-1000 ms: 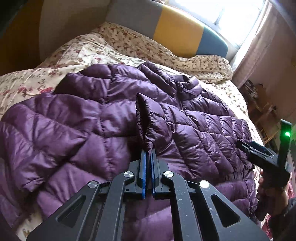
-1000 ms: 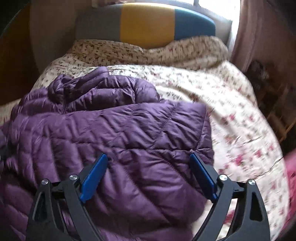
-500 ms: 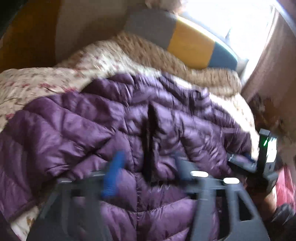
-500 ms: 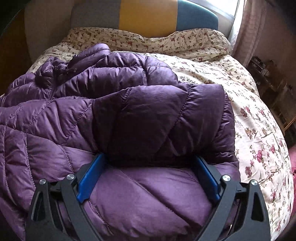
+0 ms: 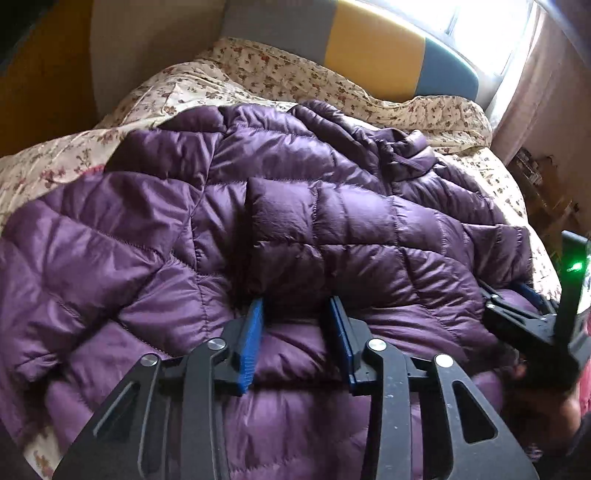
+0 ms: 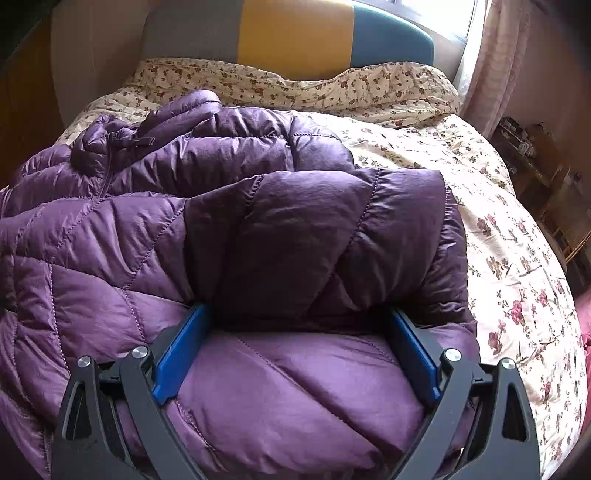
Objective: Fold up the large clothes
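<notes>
A purple quilted puffer jacket (image 5: 295,229) lies spread on the bed, with a panel folded over its middle. It also fills the right wrist view (image 6: 277,229). My left gripper (image 5: 295,314) is open, its blue pads resting on the jacket on either side of the folded panel's near edge. My right gripper (image 6: 295,325) is wide open, its jaws straddling the near edge of the folded flap at the jacket's right side. The right gripper also shows in the left wrist view (image 5: 532,306), at the far right.
A floral duvet (image 6: 498,206) covers the bed. A grey, yellow and blue headboard (image 6: 295,33) stands behind. A pink curtain (image 6: 495,62) and a window are at the right. Shelving (image 6: 535,155) stands beside the bed on the right.
My left gripper was shut on a raised fold of the jacket. It has opened and let go, and the panel now lies flat. My right gripper has moved closer onto the flap.
</notes>
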The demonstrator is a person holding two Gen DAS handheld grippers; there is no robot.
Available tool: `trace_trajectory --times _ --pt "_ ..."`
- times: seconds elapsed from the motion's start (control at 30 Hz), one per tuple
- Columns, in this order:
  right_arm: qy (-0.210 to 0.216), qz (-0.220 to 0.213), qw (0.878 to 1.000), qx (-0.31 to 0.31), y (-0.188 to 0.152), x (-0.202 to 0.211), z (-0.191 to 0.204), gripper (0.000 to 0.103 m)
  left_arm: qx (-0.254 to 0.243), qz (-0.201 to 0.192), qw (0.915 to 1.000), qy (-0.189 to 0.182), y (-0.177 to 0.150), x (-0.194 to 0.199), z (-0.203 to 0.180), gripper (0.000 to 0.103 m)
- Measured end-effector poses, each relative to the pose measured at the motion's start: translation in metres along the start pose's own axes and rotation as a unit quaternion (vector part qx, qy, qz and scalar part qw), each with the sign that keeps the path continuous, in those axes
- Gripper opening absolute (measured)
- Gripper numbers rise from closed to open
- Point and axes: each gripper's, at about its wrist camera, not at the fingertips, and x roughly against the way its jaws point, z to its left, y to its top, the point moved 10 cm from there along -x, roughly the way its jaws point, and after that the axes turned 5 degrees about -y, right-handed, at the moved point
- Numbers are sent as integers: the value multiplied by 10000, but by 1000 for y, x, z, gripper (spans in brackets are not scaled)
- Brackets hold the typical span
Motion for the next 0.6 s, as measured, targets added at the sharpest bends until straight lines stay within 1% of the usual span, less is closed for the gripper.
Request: trace_trajectory --times 0.13,0.2,0.27,0.3,0.37,0.4,0.47,0.53,0.6 --pt "24 -8 10000 -17 -1 0 -1 95 116 -33 9999 -61 -1 3 2 36" --pt "14 -18 10000 -14 -1 0 -1 96 335 -3 9991 -262 -4 16 2 39" --pt "0 -18 10000 -14 0 0 -1 96 592 -88 9977 -315 -10 39 8 61" --pt "0 -20 10000 -12 0 0 -1 96 744 -221 9965 -314 -12 51 11 75" --pt "-5 -27 10000 -11 0 0 -1 96 1093 -529 9920 -339 -21 85 27 76" --pt "-7 -27 10000 -8 0 0 -1 96 1235 -571 9901 -330 -27 97 37 76" --pt "-12 -31 10000 -4 0 1 -2 96 1626 -691 9840 -228 -43 125 64 76" --pt "-3 -35 10000 -13 0 1 -2 96 2019 -848 9757 -14 -62 152 97 76" --pt "-15 -36 10000 -1 1 1 -2 96 2585 -1082 9597 231 -90 188 137 78"
